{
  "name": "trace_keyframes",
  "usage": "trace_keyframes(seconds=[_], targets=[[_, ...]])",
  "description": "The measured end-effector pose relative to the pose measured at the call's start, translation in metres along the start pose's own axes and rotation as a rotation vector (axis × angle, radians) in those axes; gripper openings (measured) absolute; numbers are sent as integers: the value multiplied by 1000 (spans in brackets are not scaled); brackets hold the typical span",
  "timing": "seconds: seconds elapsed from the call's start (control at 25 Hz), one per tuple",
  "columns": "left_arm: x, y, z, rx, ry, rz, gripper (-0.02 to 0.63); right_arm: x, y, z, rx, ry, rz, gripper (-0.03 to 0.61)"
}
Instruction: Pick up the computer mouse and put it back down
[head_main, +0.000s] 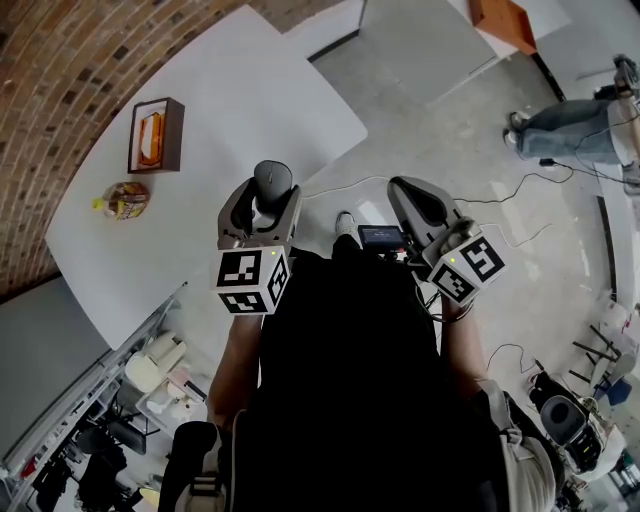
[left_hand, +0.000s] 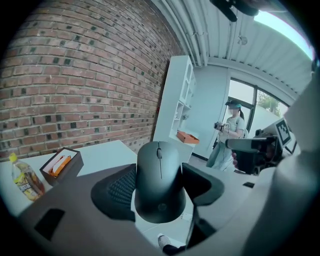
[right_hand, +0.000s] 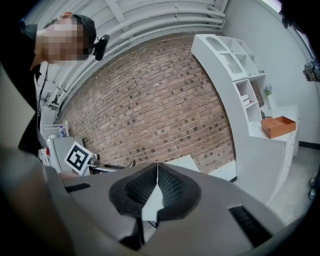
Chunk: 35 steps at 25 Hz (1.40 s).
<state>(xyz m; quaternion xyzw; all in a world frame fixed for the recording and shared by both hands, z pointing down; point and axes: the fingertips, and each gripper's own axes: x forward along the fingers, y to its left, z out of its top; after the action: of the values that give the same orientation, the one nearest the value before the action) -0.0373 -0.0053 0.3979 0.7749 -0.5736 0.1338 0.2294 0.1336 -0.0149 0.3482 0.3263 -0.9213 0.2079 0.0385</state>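
Left gripper view shows the left gripper (left_hand: 161, 197) with its jaws spread wide and clasped on the two flanks of the matte black, rounded plastic computer mouse (left_hand: 159, 172). The mouse's long axis runs straight along the line the gripper points, scroll-wheel end farthest from the camera. Floor and a shoe show beneath its near end, so it appears to be held in the air, not resting on anything.

In the head view the flat white table (head_main: 200, 140) spreads ahead and to the left of the mouse, which hangs over the strip of tabletop just inside the near edge. That is the relation the put-down likely turns on: the surface lies below and slightly forward of the jaws, so the lowering should keep the mouse inside that edge, its base level.

The right gripper (right_hand: 157, 187) has its jaws pressed together on nothing. It is held off to the right over the floor, well apart from the table, so the left hand is the nearer one.
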Motion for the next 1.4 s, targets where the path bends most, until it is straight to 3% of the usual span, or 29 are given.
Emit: trace_keyframes(seconds=[0.28, 0.72, 1.08, 1.4], targets=[[18, 40, -32, 31, 92, 43, 301, 7, 8, -1, 10, -2, -48, 18], [51, 78, -81, 52, 235, 4, 301, 14, 25, 5, 34, -17, -121, 18], [73, 100, -105, 92, 307, -28, 301, 29, 38, 5, 63, -35, -166, 18], [92, 116, -120, 136, 352, -9, 301, 34, 37, 1, 41, 6, -196, 18]])
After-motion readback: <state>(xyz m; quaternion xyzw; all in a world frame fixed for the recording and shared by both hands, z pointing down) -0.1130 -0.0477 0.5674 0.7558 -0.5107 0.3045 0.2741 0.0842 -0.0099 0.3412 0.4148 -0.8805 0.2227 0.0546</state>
